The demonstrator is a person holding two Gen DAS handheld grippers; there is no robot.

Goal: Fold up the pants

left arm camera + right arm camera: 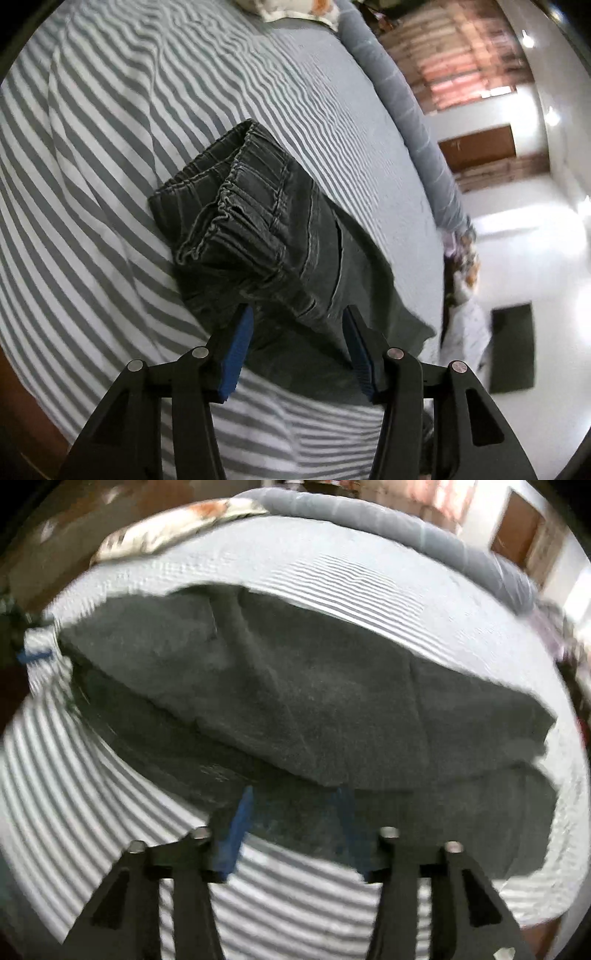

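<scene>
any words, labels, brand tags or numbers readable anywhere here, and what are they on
No readable text in either view.
Pants: the elastic waistband and seams show only stitching; no tag or brand patch is visible.
Striped bedsheet: a plain stripe pattern, no print.
Left tool and right tool: blue pads and black fingers carry no markings.
The right wrist view is too motion-blurred to show any small lettering.

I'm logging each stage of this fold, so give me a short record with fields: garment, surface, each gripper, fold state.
garment: dark grey pants, elastic waistband showing
surface: grey-and-white striped bedsheet
left gripper: open, jaws apart over the pants near the waistband, not pinching
right gripper: open, above the pants edge; view blurred
fold state: pants doubled over, one layer lying on another
</scene>
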